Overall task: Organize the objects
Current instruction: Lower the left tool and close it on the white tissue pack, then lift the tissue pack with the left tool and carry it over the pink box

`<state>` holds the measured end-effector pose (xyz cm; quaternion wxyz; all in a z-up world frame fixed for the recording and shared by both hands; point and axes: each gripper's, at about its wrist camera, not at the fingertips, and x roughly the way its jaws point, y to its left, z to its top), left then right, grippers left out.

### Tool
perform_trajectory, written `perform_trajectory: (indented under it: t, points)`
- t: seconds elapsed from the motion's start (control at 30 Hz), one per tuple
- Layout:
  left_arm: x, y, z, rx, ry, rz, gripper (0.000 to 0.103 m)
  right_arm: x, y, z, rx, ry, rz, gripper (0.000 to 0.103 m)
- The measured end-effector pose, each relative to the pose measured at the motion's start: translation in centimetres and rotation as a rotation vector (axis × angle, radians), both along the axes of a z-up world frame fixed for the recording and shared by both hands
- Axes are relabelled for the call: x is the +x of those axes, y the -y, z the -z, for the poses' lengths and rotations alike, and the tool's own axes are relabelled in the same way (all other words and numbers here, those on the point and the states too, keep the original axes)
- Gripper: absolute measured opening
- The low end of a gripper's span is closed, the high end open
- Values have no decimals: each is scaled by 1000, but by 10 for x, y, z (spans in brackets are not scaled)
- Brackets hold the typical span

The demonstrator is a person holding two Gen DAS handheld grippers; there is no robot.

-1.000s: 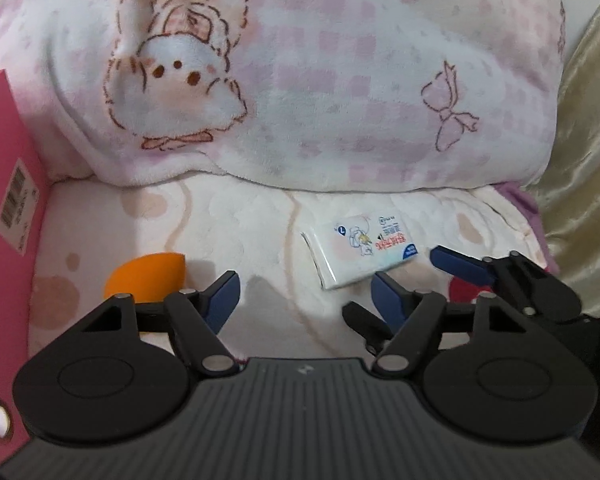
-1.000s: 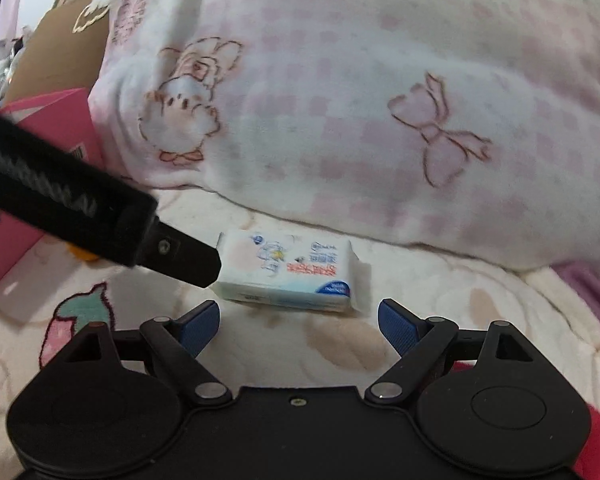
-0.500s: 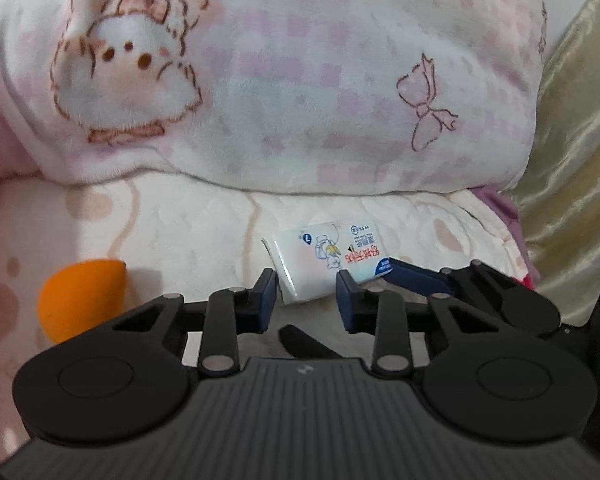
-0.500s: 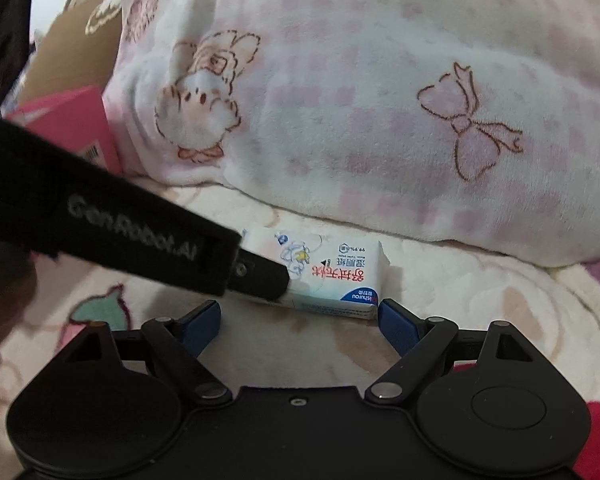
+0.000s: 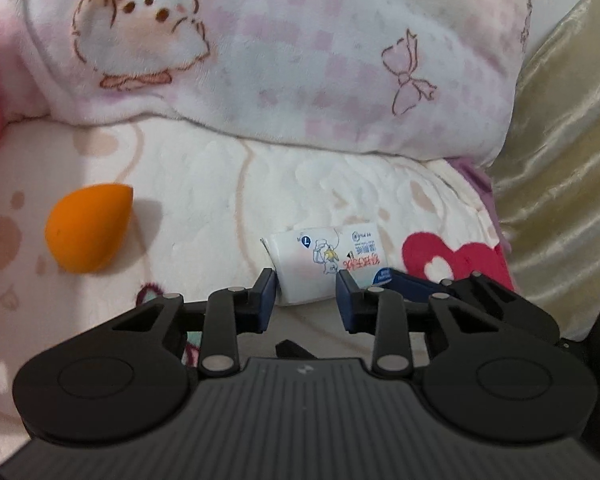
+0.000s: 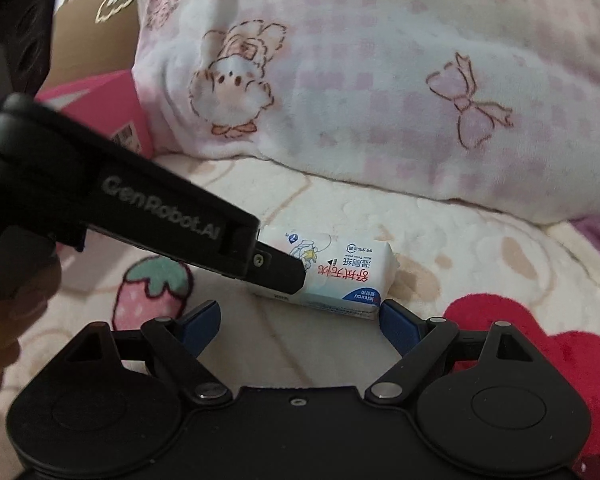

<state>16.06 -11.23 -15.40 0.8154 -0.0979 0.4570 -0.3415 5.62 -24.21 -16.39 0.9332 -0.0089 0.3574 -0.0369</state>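
Where pillow (image 5: 300,52) ends, printed blanket (image 5: 204,200) spreads.

Both views sit low over the bed (image 5: 228,184), each looking forward along its own fingers toward the bunny-print pillow (image 5: 300,60) at the back. The left wrist view faces nearly straight on, close to the wet-wipe pack (image 5: 328,260). The right wrist view comes from the right side, angled leftward, probably a little farther back. Both share the pack (image 6: 340,276), the pillow (image 6: 380,80) and the pink box (image 6: 108,108), which the left view cuts at its edge.
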Motion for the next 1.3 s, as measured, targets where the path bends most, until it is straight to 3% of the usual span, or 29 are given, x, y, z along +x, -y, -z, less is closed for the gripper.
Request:
perform_trajectory:
  t: [0.17,0.27,0.33,0.47,0.57,0.63,0.67,0.77,1.07,1.3]
  points:
    - [4,0,2,66,18,-19,34,9,3,14,-162,28,48,96]
    - [9,-3,1,47,3,-30,34,11,19,16,-61,21,56,96]
    - [10,-1,2,40,4,-22,33,11,20,15,-51,25,48,95]
    - [7,4,5,14,-4,-16,27,8,11,15,10,29,-51,97]
    - [5,6,7,16,10,-17,26,16,8,23,1,-6,-25,97]
    - [4,4,7,2,-2,-27,24,18,16,25,62,9,5,96]
    - [3,3,6,-4,-9,-29,24,17,19,26,82,16,18,91]
    - [-4,3,3,-8,-35,-41,24,10,16,24,57,25,36,85]
    - [-28,-12,0,-24,-95,-104,24,-8,2,22,49,18,-6,83]
    - [-46,-27,-4,8,-71,-89,25,-13,-15,16,67,-32,-13,83]
